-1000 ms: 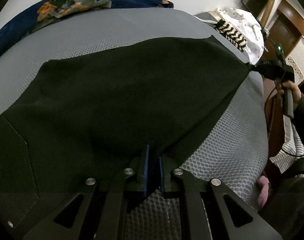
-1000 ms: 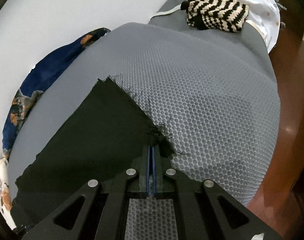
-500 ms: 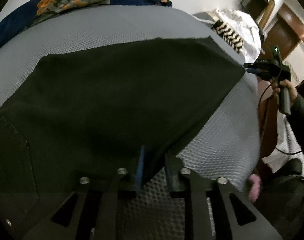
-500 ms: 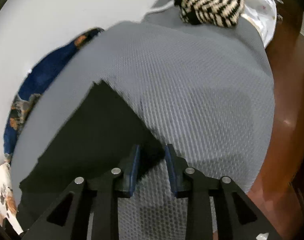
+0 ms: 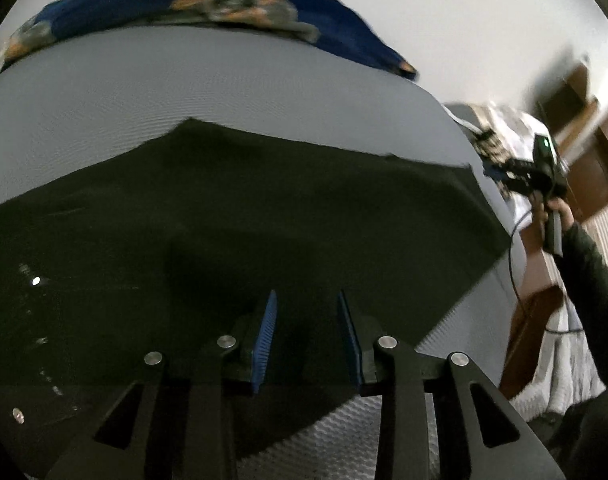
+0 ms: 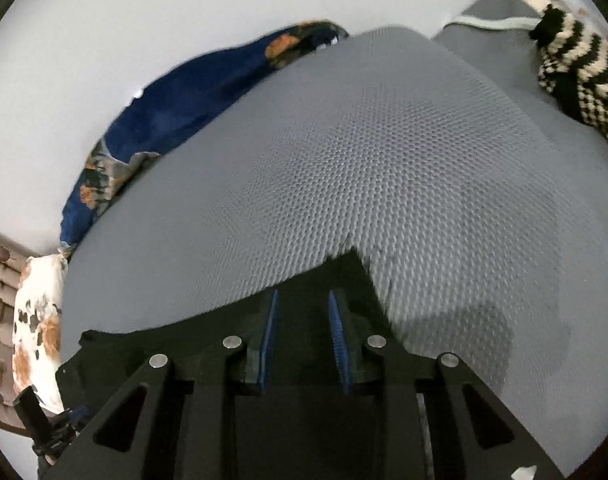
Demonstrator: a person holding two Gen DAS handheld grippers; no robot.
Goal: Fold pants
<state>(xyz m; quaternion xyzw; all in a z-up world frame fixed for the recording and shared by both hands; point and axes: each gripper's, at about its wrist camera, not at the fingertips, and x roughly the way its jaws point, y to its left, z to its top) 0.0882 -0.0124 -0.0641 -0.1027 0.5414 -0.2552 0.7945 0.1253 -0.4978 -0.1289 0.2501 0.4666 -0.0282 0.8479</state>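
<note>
Black pants (image 5: 264, 220) lie flat on a grey mesh-covered bed (image 5: 224, 92). My left gripper (image 5: 305, 304) is open and empty, just above the near part of the pants. My right gripper (image 6: 302, 300) is open and empty over the frayed hem corner of the pants (image 6: 343, 272). The right gripper also shows in the left wrist view (image 5: 523, 172), held beyond the far right corner of the pants. The left gripper shows at the bottom left of the right wrist view (image 6: 44, 428).
A blue patterned cloth (image 5: 208, 8) lies along the wall behind the bed. A black-and-cream zigzag knit (image 6: 575, 68) and white fabric (image 5: 515, 128) lie at the far end of the bed. A floral white cloth (image 6: 36, 320) is at the left. Wooden furniture (image 5: 591, 160) stands at the right.
Both grippers have opened and let go of the pants, which now lie flat on the bed. Both have lifted and shifted, the right one back over the hem corner.
</note>
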